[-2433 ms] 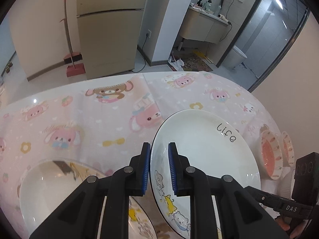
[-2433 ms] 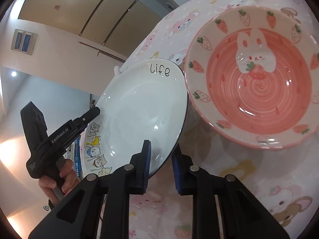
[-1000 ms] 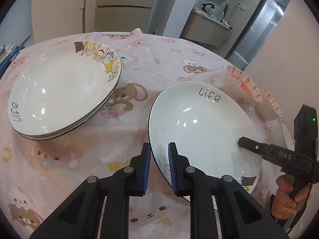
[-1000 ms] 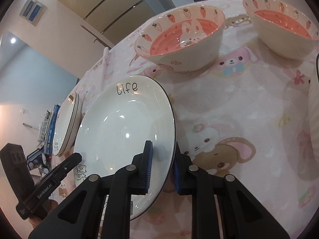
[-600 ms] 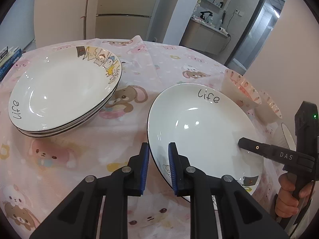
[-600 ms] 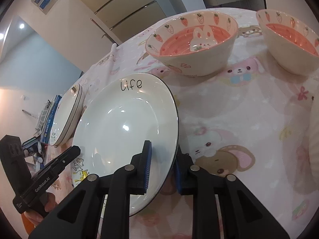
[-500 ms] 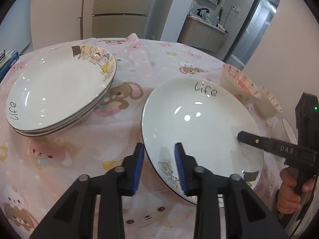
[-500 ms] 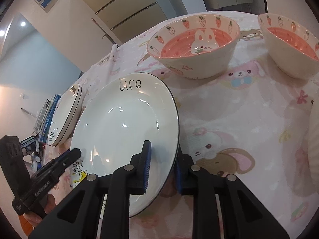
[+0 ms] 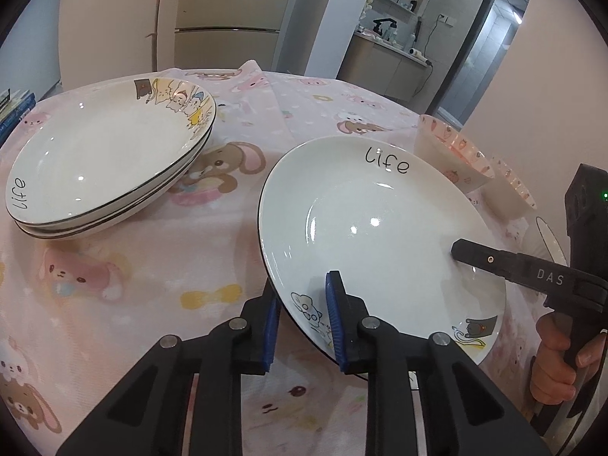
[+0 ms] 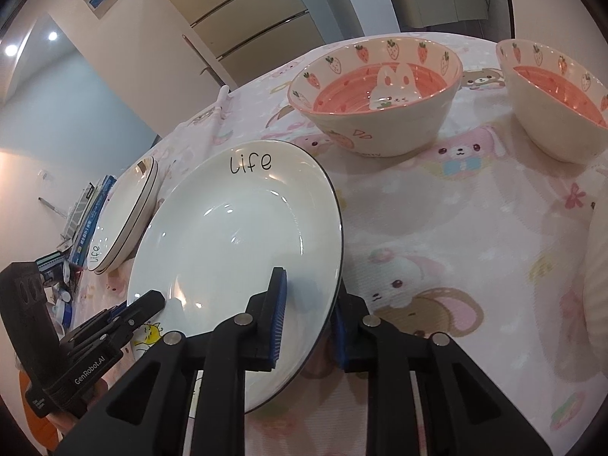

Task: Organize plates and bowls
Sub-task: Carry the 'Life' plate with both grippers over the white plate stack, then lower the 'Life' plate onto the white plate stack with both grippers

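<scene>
On the pink cartoon-print tablecloth [image 9: 159,273], the white "life" ceramic plate [image 9: 372,224] sits between two grippers: the left gripper [image 9: 304,317] is closing across its near rim, while the right gripper [image 10: 309,313] clamps the opposite rim.

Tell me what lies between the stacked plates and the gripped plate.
Only bare pink cartoon tablecloth separates the stacked plates from the gripped plate, clearest in the left wrist view.

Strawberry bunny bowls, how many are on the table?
2. One strawberry bowl stands just beyond the "life" plate; the other strawberry bowl stands to its right, cut off by the picture's edge. More could sit out of view.
</scene>
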Action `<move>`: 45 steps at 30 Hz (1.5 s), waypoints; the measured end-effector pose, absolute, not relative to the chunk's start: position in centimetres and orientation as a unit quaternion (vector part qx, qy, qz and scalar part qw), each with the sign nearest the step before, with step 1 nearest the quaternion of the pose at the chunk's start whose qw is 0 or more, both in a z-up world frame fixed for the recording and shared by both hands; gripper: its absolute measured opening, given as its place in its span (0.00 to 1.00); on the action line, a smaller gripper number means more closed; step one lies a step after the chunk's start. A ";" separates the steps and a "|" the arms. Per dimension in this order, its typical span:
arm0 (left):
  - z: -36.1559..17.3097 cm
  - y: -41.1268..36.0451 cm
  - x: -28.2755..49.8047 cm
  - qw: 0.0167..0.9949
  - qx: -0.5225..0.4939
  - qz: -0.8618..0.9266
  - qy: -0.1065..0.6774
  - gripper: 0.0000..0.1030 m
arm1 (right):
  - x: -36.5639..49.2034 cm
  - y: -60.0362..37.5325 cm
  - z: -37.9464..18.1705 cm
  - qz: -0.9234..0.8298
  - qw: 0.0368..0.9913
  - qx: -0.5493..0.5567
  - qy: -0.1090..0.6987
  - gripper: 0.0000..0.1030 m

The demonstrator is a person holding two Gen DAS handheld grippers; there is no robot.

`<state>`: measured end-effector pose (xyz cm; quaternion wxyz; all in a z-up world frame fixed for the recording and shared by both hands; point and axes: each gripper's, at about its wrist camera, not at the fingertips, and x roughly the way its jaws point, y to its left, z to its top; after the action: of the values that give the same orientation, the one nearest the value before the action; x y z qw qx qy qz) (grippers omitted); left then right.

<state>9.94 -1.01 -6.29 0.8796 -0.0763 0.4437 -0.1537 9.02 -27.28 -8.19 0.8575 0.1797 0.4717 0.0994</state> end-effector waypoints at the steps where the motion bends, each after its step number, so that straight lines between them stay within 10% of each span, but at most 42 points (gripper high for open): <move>1: -6.3 -0.9 9.9 0.880 -0.080 -0.156 0.442 0.24 | 9.0 -27.3 -8.1 0.101 0.858 0.178 0.471 0.20; 45: 2.5 13.7 7.6 0.933 -0.174 -0.065 0.309 0.22 | 12.7 -14.0 1.4 0.223 0.883 0.114 0.397 0.18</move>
<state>7.64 13.67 2.53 0.9326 -0.1743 0.3093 -0.0647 12.70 -14.03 1.40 0.8829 0.1136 0.3971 0.2234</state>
